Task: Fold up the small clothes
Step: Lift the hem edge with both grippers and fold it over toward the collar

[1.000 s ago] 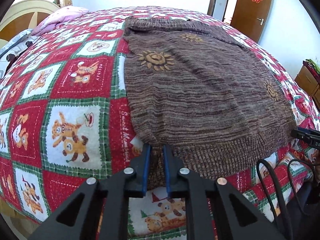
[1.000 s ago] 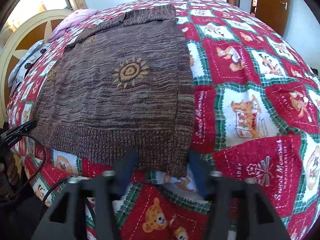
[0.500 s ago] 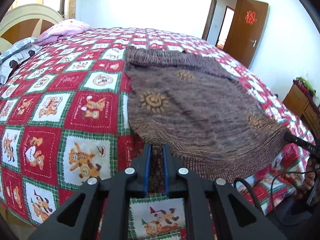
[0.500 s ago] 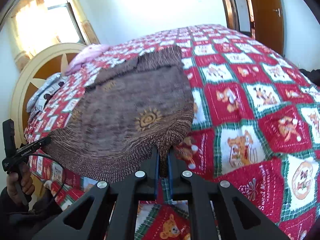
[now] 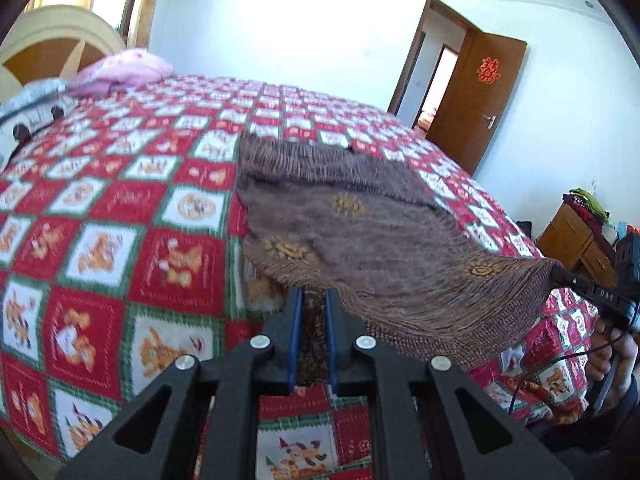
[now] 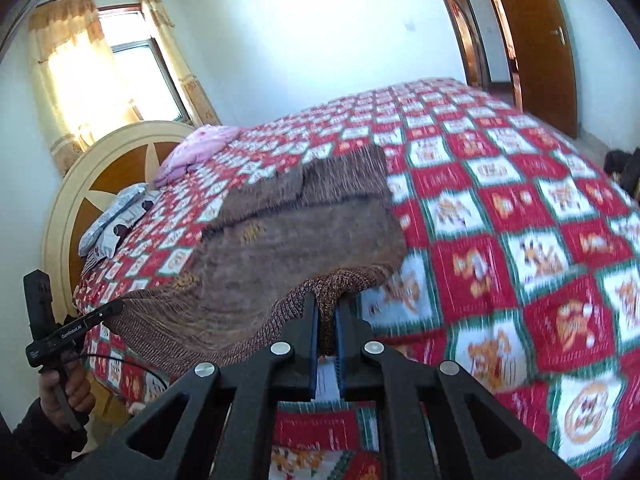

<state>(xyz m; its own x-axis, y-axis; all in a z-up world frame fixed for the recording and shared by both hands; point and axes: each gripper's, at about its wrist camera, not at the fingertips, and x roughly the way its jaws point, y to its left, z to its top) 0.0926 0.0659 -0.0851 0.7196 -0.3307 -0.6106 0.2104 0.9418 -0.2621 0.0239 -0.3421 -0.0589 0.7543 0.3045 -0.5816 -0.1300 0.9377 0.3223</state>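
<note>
A brown knitted sweater point(image 5: 360, 236) with orange sun motifs lies on the bed, its near ribbed hem lifted off the quilt. My left gripper point(image 5: 313, 300) is shut on the hem's left corner. My right gripper point(image 6: 326, 306) is shut on the hem's right corner; the sweater point(image 6: 288, 248) stretches away from it toward the far end, which still rests on the bed. The right gripper also shows at the right edge of the left wrist view point(image 5: 560, 274), and the left gripper at the left of the right wrist view point(image 6: 114, 308).
The bed carries a red, green and white teddy-bear quilt point(image 5: 120, 240). A pink pillow point(image 5: 124, 70) and a round wooden headboard point(image 6: 100, 184) are at the far left. A brown door point(image 5: 480, 96) and a wooden cabinet point(image 5: 576, 240) stand at the right.
Both grippers have risen with the hem, lifting the sweater's near edge off the quilt. The right gripper, open one second ago, closed on its corner.
</note>
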